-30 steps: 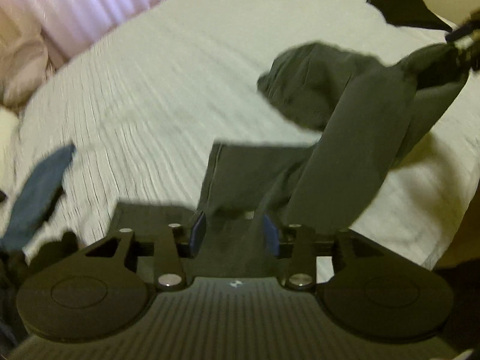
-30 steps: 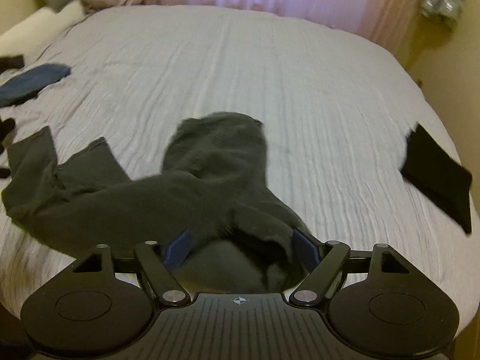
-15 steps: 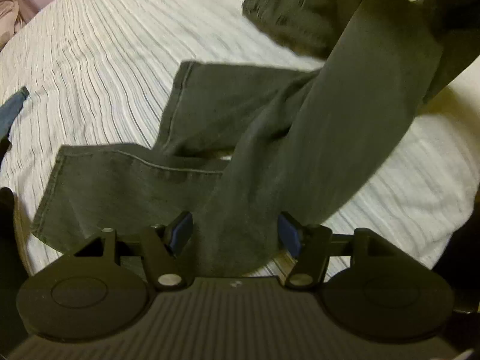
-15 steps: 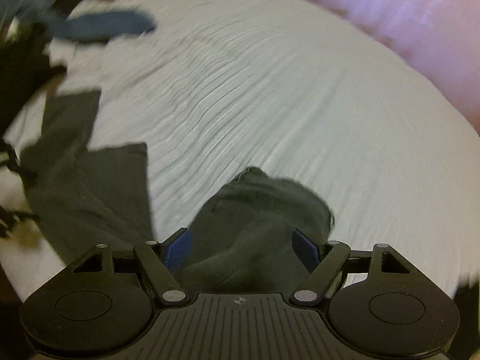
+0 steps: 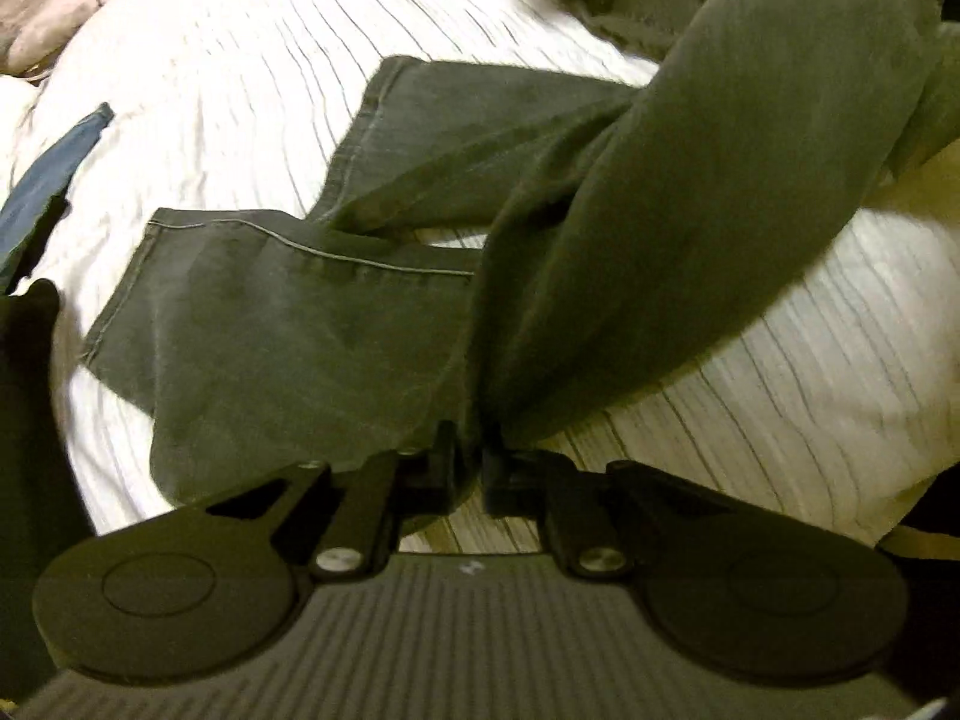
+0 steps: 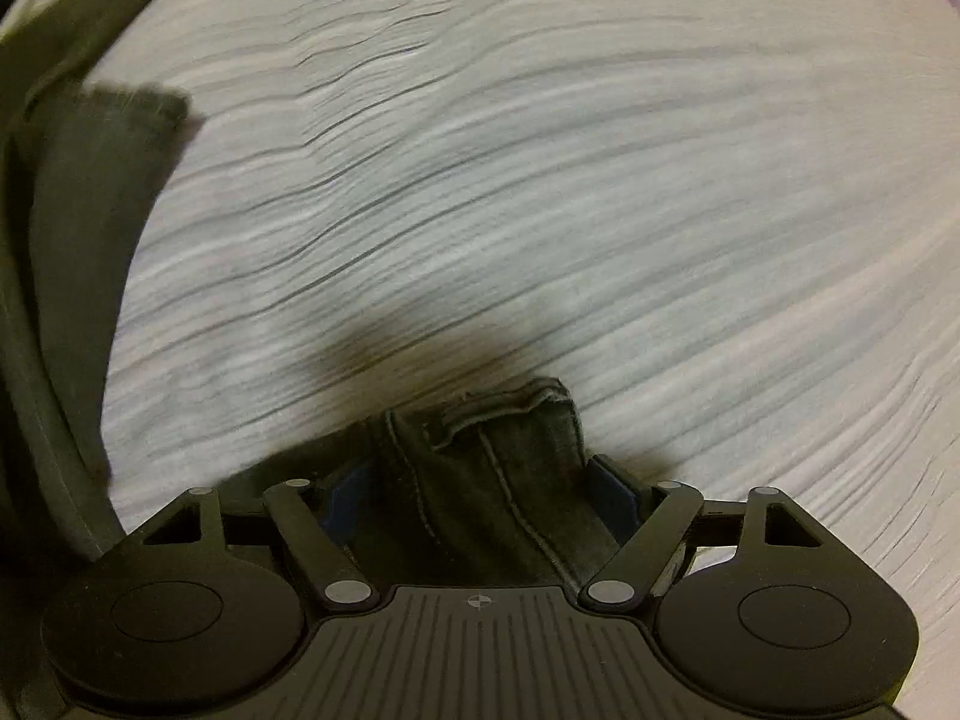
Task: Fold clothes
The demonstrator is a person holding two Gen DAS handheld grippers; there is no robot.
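Note:
Dark grey jeans (image 5: 288, 324) lie partly spread on the white ribbed bedspread (image 5: 240, 60), with both leg hems flat at the left. One leg rises off the bed toward the upper right. My left gripper (image 5: 471, 444) is shut on a fold of the jeans near the bed's front edge. In the right wrist view, a bunched, seamed part of the jeans (image 6: 498, 444) fills the gap between the blue pads. My right gripper (image 6: 480, 489) points down at the bedspread (image 6: 540, 180), its jaws closing on that bunch. A leg of the jeans (image 6: 102, 180) hangs along the left.
A blue garment (image 5: 48, 174) lies at the bed's left side, with a beige bundle (image 5: 48, 6) behind it. A dark shape (image 5: 24, 420) stands by the left edge. The bed's edge drops off at the lower right of the left wrist view.
My left gripper has sunk toward the jeans and gone from open to shut on a fold. My right gripper has swung and rolled downward with its bunch of jeans, close over the bedspread.

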